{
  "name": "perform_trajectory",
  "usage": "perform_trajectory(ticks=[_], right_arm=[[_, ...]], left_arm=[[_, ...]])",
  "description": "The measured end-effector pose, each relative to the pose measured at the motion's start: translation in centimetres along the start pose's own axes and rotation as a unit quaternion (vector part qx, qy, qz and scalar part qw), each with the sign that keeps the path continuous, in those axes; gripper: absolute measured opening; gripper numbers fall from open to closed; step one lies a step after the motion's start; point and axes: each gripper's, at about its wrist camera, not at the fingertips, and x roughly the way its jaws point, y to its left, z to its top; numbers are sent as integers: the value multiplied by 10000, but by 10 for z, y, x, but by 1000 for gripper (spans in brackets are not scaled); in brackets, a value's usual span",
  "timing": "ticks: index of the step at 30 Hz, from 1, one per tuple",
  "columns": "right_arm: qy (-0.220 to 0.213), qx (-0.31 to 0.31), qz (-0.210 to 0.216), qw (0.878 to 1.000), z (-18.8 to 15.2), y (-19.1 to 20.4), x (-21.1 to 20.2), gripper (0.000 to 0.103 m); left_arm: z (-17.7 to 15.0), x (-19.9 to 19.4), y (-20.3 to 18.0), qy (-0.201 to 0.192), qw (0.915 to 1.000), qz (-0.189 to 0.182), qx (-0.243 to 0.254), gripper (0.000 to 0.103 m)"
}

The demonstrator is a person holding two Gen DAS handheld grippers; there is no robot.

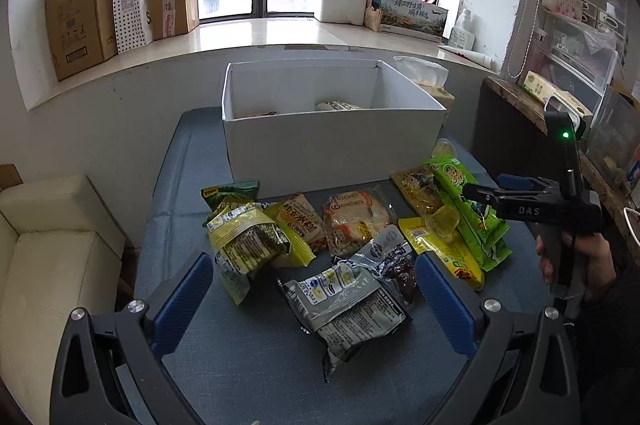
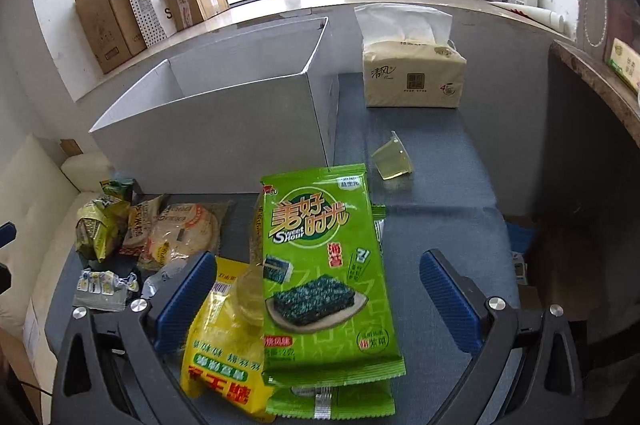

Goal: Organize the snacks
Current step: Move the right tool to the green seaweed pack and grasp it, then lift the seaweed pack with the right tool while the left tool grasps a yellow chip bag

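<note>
Several snack packs lie on the blue table (image 1: 248, 365) in front of a white box (image 1: 332, 141). My left gripper (image 1: 316, 299) is open above a grey pack (image 1: 344, 309), with a yellow-green pack (image 1: 244, 245) to its left. My right gripper (image 2: 316, 299) is open around a green seaweed pack (image 2: 324, 277) that lies on a second green pack and beside a yellow pack (image 2: 224, 353). A clear jelly cup (image 2: 394, 161) sits beyond it. The right gripper also shows in the left wrist view (image 1: 480, 191), over the green pack (image 1: 468, 209).
The white box (image 2: 224, 129) holds a few items inside. A tissue pack (image 2: 412, 73) stands right of it. A cream sofa (image 1: 48, 265) is at the left, a wooden shelf (image 1: 532, 105) at the right. Cardboard boxes (image 1: 80, 17) line the window sill.
</note>
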Motion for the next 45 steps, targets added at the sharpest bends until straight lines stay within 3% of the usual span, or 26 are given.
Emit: perform_trajectory(ticks=[6, 9, 15, 22, 28, 32, 40, 41, 42, 45], right_arm=[[406, -281, -27, 9988, 5, 4, 40, 101], [489, -237, -106, 9985, 2, 2, 49, 75], [457, -302, -271, 9981, -1, 3, 42, 75], [-115, -266, -304, 9991, 4, 9, 1, 75], [-544, -246, -207, 9980, 7, 14, -34, 75], [-742, -203, -164, 9969, 8, 15, -51, 75], [-1157, 84, 23, 9932, 3, 9, -87, 74], [-1201, 94, 26, 9927, 1, 9, -91, 74], [-1226, 101, 31, 9924, 0, 8, -95, 74], [-1341, 95, 7, 9909, -4, 9, -106, 74]], left_arm=[[-9, 6, 13, 143, 9997, 53, -175, 103], [-13, 9, 18, 206, 9995, 71, -239, 103], [-15, 15, 23, 242, 9993, 68, -293, 103], [-7, 30, 33, 373, 9986, 67, -380, 103], [10, 67, 47, 582, 9972, 90, -463, 103], [16, 94, 52, 737, 9955, 465, -374, 103], [10, 131, 57, 979, 9915, 732, -448, 103], [9, 133, 57, 987, 9910, 774, -457, 98], [8, 134, 57, 984, 9910, 783, -468, 79], [6, 133, 55, 1014, 9903, 830, -460, 72]])
